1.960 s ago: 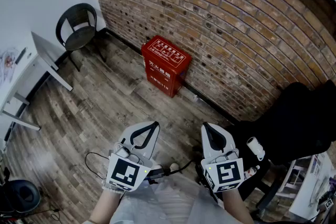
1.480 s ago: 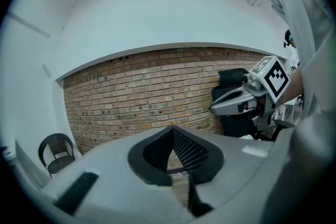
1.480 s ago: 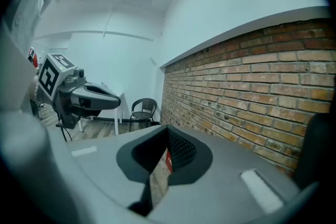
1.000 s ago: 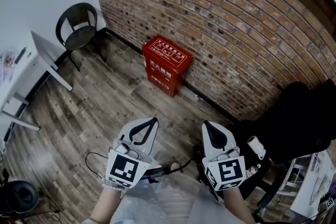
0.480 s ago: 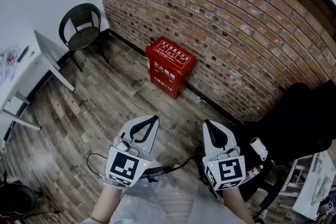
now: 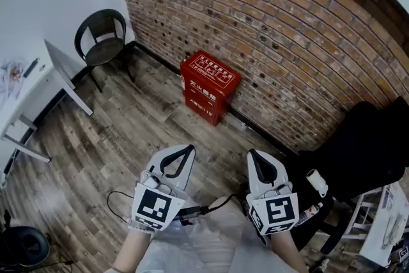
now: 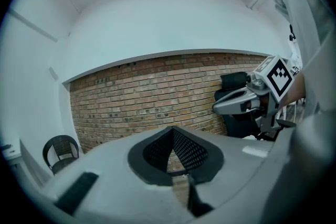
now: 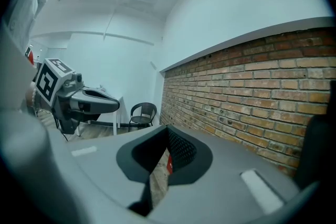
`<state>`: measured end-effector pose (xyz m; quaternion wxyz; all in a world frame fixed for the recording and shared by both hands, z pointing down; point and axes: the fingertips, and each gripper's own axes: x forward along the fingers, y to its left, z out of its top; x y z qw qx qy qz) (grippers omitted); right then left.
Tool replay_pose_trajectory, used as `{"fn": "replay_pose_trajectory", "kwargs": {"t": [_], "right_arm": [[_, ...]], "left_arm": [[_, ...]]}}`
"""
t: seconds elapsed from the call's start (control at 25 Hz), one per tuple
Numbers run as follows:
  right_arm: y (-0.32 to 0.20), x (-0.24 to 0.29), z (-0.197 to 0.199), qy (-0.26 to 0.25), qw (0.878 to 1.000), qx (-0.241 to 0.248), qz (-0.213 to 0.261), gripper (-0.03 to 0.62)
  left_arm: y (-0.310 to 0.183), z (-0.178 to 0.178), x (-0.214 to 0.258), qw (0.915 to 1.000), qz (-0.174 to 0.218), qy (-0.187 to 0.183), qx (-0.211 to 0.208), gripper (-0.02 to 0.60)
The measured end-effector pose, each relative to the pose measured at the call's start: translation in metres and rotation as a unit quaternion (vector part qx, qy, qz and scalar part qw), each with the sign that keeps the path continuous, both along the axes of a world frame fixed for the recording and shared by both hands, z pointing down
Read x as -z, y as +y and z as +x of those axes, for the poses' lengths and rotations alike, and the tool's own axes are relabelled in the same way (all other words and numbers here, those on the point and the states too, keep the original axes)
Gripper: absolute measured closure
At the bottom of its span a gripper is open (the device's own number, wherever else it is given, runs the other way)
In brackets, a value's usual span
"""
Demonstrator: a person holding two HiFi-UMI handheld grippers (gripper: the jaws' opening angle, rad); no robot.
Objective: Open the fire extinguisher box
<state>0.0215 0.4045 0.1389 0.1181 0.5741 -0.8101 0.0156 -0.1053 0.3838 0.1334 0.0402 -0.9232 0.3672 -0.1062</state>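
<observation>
Since the earlier frames the room has slid a little to the right and down in the head view, so the fire extinguisher box (image 6: 209, 86) sits slightly nearer the middle, while both claws keep much the same low place.

A brick wall (image 6: 287, 29) runs across the back. A wooden plank floor (image 6: 121, 131) spreads below it. At the right edge is a bulky black office chair (image 6: 364, 150), and at the left a white bench (image 6: 45, 80) with papers on it. A small black chair (image 6: 102, 35) stands in the corner near the bench.

The red box stands on the floor with its back to the brick wall, lid down, well apart from both claws.

The left claw (image 6: 188, 149) is closed, its pads meeting at the tip with nothing between them; in the left gripper view (image 7: 172, 131) only brick shows through the gap below the tip. The right claw (image 6: 252, 154) is closed and empty too (image 8: 168, 129). Through its gap a red sliver (image 8: 169, 164) shows, probably the box. A thin black cable (image 6: 114, 200) loops on the floor by the left claw.
</observation>
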Motion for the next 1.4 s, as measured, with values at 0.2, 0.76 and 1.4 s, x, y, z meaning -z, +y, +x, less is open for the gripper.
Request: {"fn": "replay_pose_trajectory", "kwargs": {"t": [0.2,0.76,1.4], "right_arm": [[0.002,-0.001,0.000,0.001,1.000,-0.002,0.000,0.585],[-0.039,-0.007,0.011,0.007,1.000,0.004,-0.001,0.585],[-0.161,-0.006,0.030,-0.005,1.000,0.030,-0.002,0.585]], "left_arm": [[0.000,-0.002,-0.001,1.0000,0.000,0.007,0.001,0.581],[-0.038,0.001,-0.004,0.9999,0.003,-0.003,0.011,0.581],[-0.145,0.022,-0.006,0.9995,-0.005,-0.015,0.027,0.581]]}}
